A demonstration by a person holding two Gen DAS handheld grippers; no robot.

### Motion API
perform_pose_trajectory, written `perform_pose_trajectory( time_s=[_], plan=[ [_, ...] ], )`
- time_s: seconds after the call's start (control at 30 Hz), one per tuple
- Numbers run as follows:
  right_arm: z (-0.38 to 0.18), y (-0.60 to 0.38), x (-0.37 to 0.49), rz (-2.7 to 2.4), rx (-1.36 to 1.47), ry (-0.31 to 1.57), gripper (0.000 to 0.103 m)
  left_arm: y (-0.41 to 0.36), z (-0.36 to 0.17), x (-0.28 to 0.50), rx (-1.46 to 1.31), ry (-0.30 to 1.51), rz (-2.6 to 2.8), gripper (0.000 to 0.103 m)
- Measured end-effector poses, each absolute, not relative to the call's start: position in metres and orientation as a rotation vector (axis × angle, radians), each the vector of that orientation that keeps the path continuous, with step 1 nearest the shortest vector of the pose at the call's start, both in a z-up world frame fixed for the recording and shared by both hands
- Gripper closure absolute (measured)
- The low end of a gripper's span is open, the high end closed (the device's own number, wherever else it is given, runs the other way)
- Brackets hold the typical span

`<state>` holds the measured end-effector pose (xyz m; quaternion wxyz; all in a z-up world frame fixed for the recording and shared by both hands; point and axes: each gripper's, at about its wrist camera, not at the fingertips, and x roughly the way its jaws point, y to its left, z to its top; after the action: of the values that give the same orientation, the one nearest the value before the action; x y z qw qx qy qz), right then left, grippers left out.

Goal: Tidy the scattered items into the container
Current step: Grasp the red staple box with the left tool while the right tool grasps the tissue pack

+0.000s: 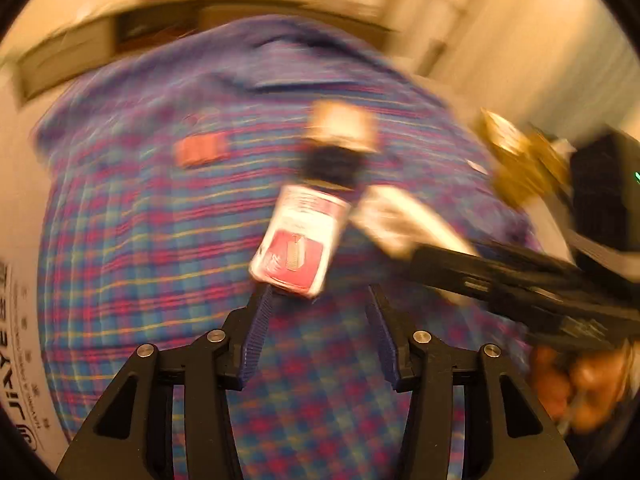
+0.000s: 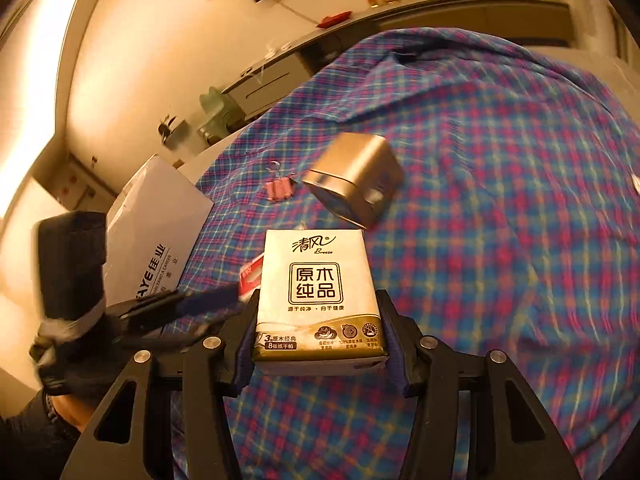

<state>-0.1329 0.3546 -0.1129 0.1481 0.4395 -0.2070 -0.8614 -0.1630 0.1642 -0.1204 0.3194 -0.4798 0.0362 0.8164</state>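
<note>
My right gripper (image 2: 320, 344) is shut on a beige pack of paper tissues (image 2: 318, 300) and holds it above the plaid cloth (image 2: 500, 240). The pack also shows in the blurred left wrist view (image 1: 396, 220), at the tip of the right gripper's black body. My left gripper (image 1: 318, 300) is open over the cloth, and its left fingertip (image 1: 262, 300) is at the near edge of a red and white card box (image 1: 298, 246). A gold metal tin (image 2: 356, 178) and a pink binder clip (image 2: 280, 188) lie further back. The white cardboard box (image 2: 156, 232) stands at the left.
The plaid cloth covers the table. A low cabinet (image 2: 272, 80) with small items on top runs along the wall behind. The left gripper body (image 2: 160, 308) and the gloved hand reach in from the left in the right wrist view.
</note>
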Motion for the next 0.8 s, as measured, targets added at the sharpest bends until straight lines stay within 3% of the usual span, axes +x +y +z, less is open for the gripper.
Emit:
perform_pose_trajectory(
  time_s=[0.13, 0.33, 0.57, 0.63, 0.67, 0.8],
  plan=[
    [-0.117, 0.37, -0.121, -2.52, 1.254, -0.629, 0.049, 0.174, -0.116, -0.158, -1.205, 0.283, 2.28, 0.052],
    [-0.124, 0.379, -0.106, -2.56, 1.239, -0.616, 0.049, 0.189, -0.121, -0.175, -1.283, 0.211, 2.303, 0.05],
    [-0.125, 0.376, -0.105, -2.571, 1.225, -0.557, 0.049, 0.227, -0.138, -0.178, -1.292, 0.325, 2.382, 0.047],
    [-0.126, 0.378, -0.105, -2.562, 1.218, -0.567, 0.049, 0.227, -0.137, -0.182, -1.31, 0.288, 2.378, 0.054],
    [-0.127, 0.378, -0.104, -2.559, 1.216, -0.568, 0.049, 0.225, -0.137, -0.183, -1.311, 0.287, 2.396, 0.064],
    [-0.127, 0.378, -0.103, -2.561, 1.208, -0.565, 0.049, 0.223, -0.136, -0.182, -1.32, 0.32, 2.4, 0.065]
  ],
)
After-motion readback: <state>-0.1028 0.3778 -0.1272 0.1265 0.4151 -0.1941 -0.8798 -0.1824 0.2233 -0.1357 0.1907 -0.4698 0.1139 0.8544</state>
